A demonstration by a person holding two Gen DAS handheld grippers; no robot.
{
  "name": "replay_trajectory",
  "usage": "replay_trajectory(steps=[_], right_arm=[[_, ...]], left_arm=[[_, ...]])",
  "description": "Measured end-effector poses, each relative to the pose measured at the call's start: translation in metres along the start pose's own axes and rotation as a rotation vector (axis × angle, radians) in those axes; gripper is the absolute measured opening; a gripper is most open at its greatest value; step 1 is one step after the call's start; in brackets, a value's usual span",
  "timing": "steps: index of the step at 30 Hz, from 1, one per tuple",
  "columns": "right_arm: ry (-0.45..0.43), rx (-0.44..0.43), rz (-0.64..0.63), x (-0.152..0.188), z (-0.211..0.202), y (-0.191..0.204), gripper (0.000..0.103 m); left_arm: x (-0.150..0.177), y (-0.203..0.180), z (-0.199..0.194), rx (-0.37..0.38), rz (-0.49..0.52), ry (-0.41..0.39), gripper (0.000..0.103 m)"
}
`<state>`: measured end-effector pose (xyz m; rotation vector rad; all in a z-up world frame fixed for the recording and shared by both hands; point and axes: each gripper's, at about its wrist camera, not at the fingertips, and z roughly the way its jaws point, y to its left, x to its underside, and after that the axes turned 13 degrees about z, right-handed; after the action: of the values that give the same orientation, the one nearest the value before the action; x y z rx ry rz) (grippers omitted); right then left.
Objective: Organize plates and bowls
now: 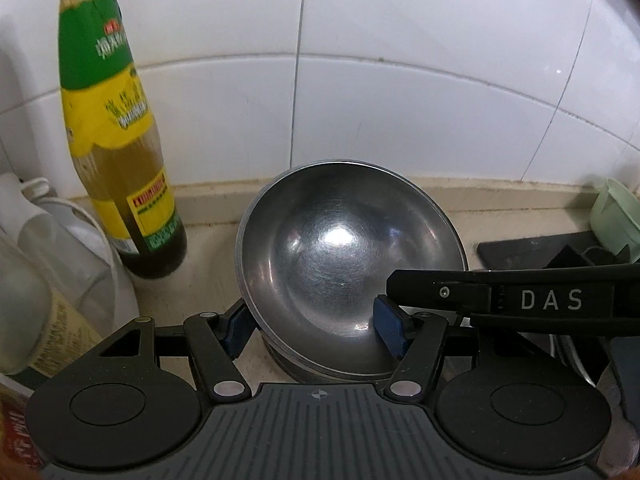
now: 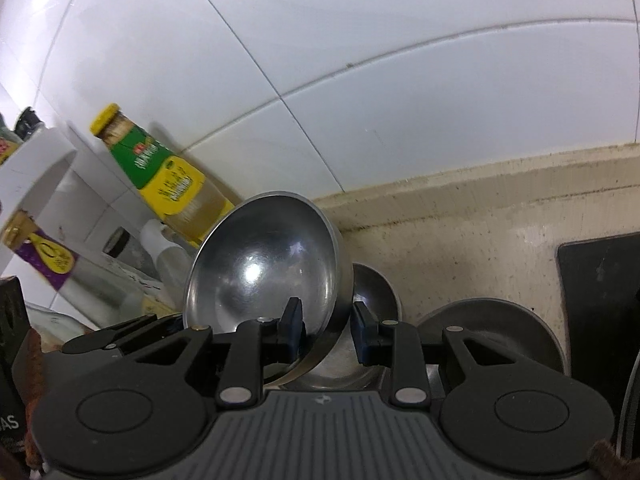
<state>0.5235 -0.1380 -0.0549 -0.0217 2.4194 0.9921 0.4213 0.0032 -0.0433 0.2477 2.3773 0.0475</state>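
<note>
A steel bowl [image 1: 340,248] is tilted up over another steel bowl beneath it [image 1: 296,364] on the beige counter. My left gripper [image 1: 316,332] is open, its blue pads [image 1: 390,332] either side of the bowl's near part. My right gripper [image 2: 326,332] straddles the tilted bowl's [image 2: 260,272] rim, one pad [image 2: 294,320] inside and one outside; whether it clamps is unclear. The lower bowl [image 2: 376,292] sits under it. The right gripper's black finger [image 1: 500,296] reaches in from the right in the left wrist view.
A yellow-and-green sauce bottle [image 1: 116,136] stands left of the bowls by the white tiled wall [image 1: 400,100]. Clear and white bottles [image 1: 48,272] crowd the far left. A dark board [image 2: 600,304] and a pale green cup [image 1: 616,220] are on the right. A grey dish [image 2: 492,328] lies near.
</note>
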Motion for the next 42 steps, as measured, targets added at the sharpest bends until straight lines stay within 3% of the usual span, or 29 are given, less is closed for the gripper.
replay_trajectory(steps=[16, 23, 31, 42], right_arm=[[0.054, 0.052, 0.013, 0.003, 0.028, -0.014, 0.029], [0.007, 0.083, -0.033, 0.002, 0.021, -0.008, 0.039], [-0.048, 0.120, -0.079, -0.009, 0.015, -0.006, 0.043], [0.080, 0.155, -0.071, -0.034, 0.066, -0.013, 0.045]], left_arm=[[0.008, 0.005, 0.018, -0.005, -0.011, 0.037, 0.075], [0.008, 0.011, 0.016, -0.017, -0.019, 0.033, 0.078], [0.009, 0.015, 0.019, -0.023, -0.034, 0.045, 0.083], [0.020, 0.024, 0.037, 0.041, -0.089, 0.108, 0.086]])
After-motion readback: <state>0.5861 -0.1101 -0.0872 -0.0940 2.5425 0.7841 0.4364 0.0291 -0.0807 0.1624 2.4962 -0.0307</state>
